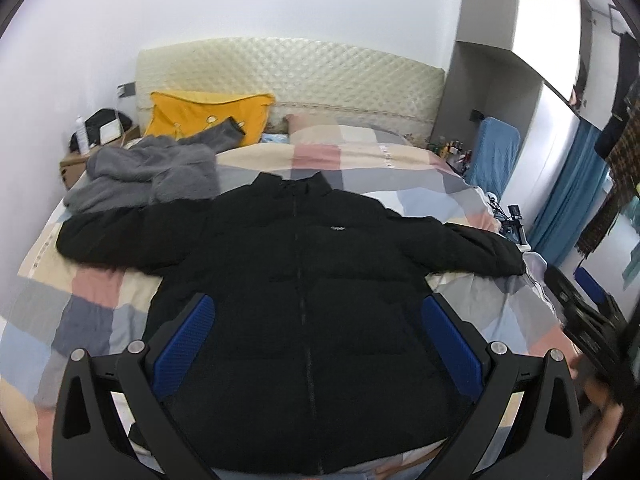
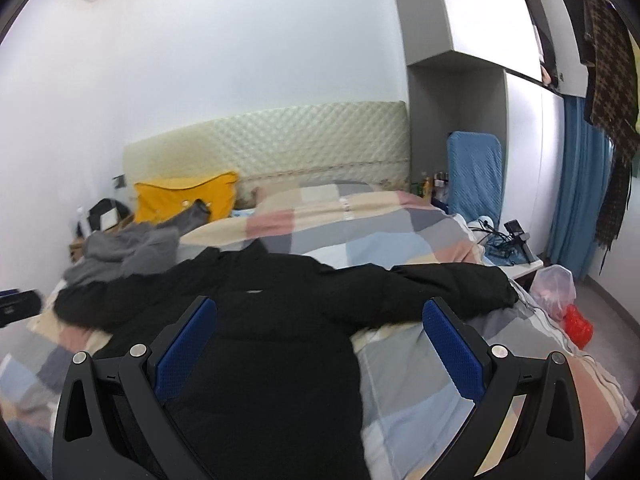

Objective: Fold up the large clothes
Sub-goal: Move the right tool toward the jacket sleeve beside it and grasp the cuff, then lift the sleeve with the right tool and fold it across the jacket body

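Left gripper (image 1: pixel 316 344): nearest item in the left wrist view. Blue-padded fingers (image 1: pixel 184 344) wide apart, holding nothing, hovering over the lower body of the jacket.

Right gripper (image 2: pixel 320 344): nearest item in the right wrist view. Fingers (image 2: pixel 452 352) likewise spread, empty, above the jacket's right half, near where body meets sleeve.

Bed (image 1: pixel 92 312): largest item. Checked quilt in pastel squares, padded headboard at the far end. Carries everything below.

Jacket (image 1: pixel 304 280): black, padded, large. Lies flat on the bed, front up, zip closed, collar toward the headboard, hem toward the cameras. Long axis of the body runs straight away from both pairs of fingers; the spread sleeves form a cross axis, left to right.

Right sleeve (image 2: pixel 452 288): stretched out to the bed's right edge, cuff near the edge. It lies ahead and right of the right fingers; the right gripper is judged the nearer.

Left sleeve (image 1: pixel 120 240): stretched the opposite way, ahead and left of the left fingers; the left gripper is judged the nearer.

Grey fleece (image 1: pixel 148 176): heaped beyond the left sleeve, touching or just beside it. Could be caught up when that sleeve is lifted.

Yellow pillow (image 1: pixel 208 116): against the headboard, well apart from the jacket.

Status: no fold made yet, by the look of it; sleeves inward is the likely first step.
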`<state>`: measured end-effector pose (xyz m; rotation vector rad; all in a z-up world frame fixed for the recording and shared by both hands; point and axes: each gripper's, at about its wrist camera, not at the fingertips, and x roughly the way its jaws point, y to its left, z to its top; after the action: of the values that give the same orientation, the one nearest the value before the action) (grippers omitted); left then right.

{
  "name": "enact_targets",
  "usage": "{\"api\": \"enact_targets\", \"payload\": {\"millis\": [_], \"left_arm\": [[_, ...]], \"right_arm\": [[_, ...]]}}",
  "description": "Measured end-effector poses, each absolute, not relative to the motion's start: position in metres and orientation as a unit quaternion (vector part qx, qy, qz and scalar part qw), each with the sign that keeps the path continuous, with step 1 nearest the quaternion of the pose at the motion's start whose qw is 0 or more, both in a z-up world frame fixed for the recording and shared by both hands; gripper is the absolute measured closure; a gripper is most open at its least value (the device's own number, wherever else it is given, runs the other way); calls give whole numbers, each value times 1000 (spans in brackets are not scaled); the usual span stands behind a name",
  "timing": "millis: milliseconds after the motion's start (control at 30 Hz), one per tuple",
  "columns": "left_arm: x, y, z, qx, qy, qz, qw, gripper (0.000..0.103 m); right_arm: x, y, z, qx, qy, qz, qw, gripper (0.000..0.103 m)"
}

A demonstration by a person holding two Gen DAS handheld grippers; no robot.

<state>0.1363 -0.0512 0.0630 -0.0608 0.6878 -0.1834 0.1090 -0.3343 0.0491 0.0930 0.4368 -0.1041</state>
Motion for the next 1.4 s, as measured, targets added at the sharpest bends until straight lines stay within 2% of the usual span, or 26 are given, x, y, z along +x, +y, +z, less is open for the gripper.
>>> {"api": "enact_targets", "payload": {"millis": [400,600,800,967,1233,1300,1400], "left_arm": [[187,-47,50,-32,315,-106,942,0],[212,-30,25,-29,307,-93,947,0],[227,-11,-4,-26,291,-65,954,0],[239,4,-34,-32,308,-54,949,0],[258,19,-81,-39,358,-37,932,0],[261,20,-87,-44,367,-36,929,0],[261,20,-93,-42,372,-32,927,0]], "right_arm": [[173,-403,6,94,205,-107,968,0],[195,-444,-18,136,193,-150,960,0],[218,-473,-43,131,193,-185,955,0],[237,-506,-73,167,209,-204,942,1],[238,-582,-143,285,255,-236,893,10],[227,-605,-158,333,251,-246,875,16],[210,-635,-175,405,224,-257,848,17]]}}
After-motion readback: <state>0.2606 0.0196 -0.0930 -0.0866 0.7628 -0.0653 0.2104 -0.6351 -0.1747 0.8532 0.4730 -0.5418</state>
